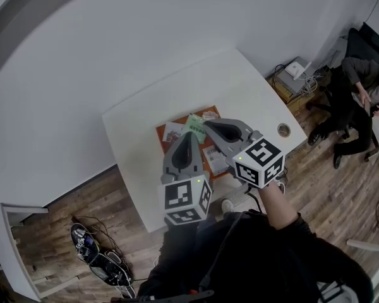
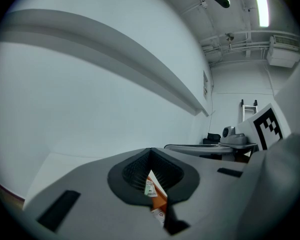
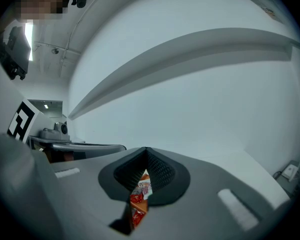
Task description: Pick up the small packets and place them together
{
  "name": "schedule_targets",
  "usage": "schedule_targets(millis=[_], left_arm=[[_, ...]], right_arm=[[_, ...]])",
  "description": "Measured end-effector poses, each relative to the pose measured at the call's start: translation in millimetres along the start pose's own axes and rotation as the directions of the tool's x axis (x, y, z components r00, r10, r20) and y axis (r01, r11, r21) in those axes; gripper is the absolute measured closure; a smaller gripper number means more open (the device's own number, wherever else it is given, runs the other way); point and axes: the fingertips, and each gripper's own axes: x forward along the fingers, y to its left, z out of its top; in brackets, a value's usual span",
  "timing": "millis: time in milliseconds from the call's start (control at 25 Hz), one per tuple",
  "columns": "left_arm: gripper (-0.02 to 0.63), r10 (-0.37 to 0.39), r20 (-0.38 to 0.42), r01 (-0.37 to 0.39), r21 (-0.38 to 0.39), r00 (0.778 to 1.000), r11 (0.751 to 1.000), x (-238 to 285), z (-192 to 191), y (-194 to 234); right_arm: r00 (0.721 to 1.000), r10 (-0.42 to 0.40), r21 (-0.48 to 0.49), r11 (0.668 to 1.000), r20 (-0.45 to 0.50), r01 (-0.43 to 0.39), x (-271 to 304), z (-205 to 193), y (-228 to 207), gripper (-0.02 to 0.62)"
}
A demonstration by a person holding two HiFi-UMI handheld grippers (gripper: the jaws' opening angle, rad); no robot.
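My left hand-held gripper [image 1: 188,135] was closed, its pads meeting tip to tip with nothing between them. My right hand-held gripper [image 1: 210,125] sat just beside it at 2 o'clock, closed and empty too. Both hung above the surface [image 1: 252,87], pointing nearly level, well clear of anything.

Below them the packets [image 1: 215,158] lay on an orange mat [image 1: 162,133]. A green packet [image 1: 194,124] lay toward 12 o'clock, a pale one toward 9 o'clock, and more sat under my jaws toward 4 o'clock. They were close to one another, but the grippers hid much of the mat, so I could not tell whether they all touched. Through the slit under each pair of pads I saw only slivers: green and white on orange from the left, red and white from the right.

That layout would fit packets waiting to be gathered as well as packets already set side by side, so I judged no further. Any pick here would have needed the jaws parted before going down. It would also have needed a steep tilt, a bite on a packet's edge because they lay flat, and care not to drag the mat.

As for writing, I could read none. The packet print was too small, and the cubes [image 1: 184,201] carried only black-and-white square markers.
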Motion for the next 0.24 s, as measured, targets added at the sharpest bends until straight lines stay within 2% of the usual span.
schedule_targets(millis=[240], left_arm=[[0.607, 0.004, 0.001, -0.004, -0.004, 1.000, 1.000, 3.0, -0.6, 4.5]], right_arm=[[1.000, 0.001, -0.002, 1.000, -0.005, -0.001, 4.7, -1.6, -1.2, 0.595]])
